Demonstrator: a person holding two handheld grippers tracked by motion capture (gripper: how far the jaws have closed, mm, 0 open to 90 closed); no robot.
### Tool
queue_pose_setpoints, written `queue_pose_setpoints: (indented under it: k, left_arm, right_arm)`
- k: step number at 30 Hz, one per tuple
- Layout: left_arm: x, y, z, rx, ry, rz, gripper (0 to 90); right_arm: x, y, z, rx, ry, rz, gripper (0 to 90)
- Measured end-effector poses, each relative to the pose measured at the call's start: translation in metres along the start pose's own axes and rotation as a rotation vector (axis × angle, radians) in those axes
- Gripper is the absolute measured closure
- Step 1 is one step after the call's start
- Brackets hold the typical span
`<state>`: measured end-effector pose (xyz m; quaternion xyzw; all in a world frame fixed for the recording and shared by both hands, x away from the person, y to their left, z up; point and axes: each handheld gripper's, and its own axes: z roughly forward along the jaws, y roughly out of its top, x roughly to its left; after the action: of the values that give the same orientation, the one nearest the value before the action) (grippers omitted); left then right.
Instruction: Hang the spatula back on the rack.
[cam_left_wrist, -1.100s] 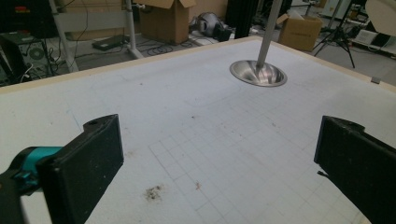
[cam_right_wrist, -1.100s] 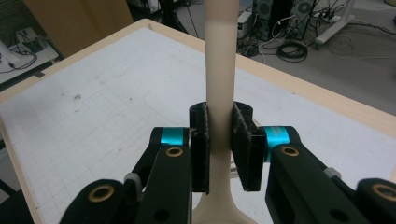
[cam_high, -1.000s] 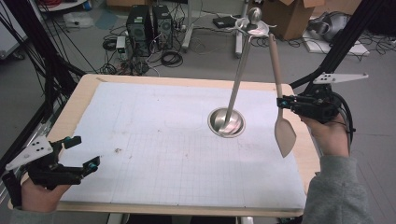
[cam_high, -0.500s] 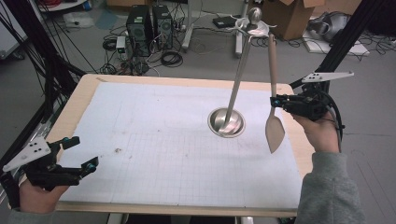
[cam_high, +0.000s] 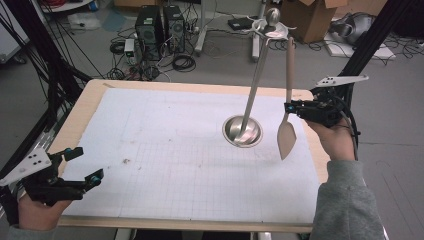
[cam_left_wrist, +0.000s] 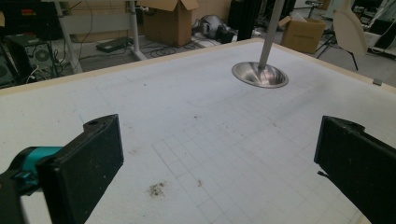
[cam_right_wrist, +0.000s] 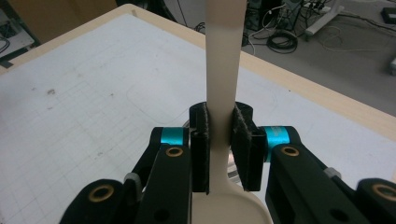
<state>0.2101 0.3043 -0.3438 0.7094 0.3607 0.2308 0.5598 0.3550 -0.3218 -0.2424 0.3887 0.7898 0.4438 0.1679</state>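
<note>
Right gripper (cam_high: 295, 108) clamped on wooden spatula (cam_high: 287, 135) — left gripper (cam_high: 80, 167) idle w/ jaws wide apart.

Right gripper view: both pads pinch the spatula's (cam_right_wrist: 224, 70) flat handle just above the blade, one pad on each side; handle runs straight up and away from the jaws, blade sits below them toward the hand. High view: spatula hangs upright off the front of the right gripper, blade down, over the white gridded mat (cam_high: 165, 150); handle top reaches near the head of the metal stand (cam_high: 255, 85), whose round base (cam_high: 242, 131) sits just beyond the jaws, to their left. Left gripper view: nothing between its jaws — mat w/ a few brown specks (cam_left_wrist: 156, 189) lies ahead, stand base (cam_left_wrist: 260, 74) well ahead and to the right, spatula blade (cam_left_wrist: 350, 32) farther right.
</note>
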Motion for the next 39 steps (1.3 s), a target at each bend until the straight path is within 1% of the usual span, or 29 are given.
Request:
queue_pose_setpoints:
  k: [6,20,26,39]
  left_arm:
    - [-0.001,0.0,0.0,0.001,-0.003,0.002,1.7]
    - [-0.001,0.001,-0.001,-0.001,-0.002,0.005,1.7]
    - [-0.001,0.001,-0.001,-0.003,-0.003,0.005,1.7]
    - [-0.001,0.001,-0.002,-0.004,-0.002,0.005,1.7]
  right_arm:
    - [0.001,0.002,0.008,0.0,-0.01,0.001,78.4]
    - [0.003,0.004,0.023,-0.014,-0.011,0.011,78.3]
    - [0.004,0.005,0.026,-0.017,-0.01,0.022,78.3]
    - [0.004,0.006,0.033,-0.03,-0.024,0.019,78.2]
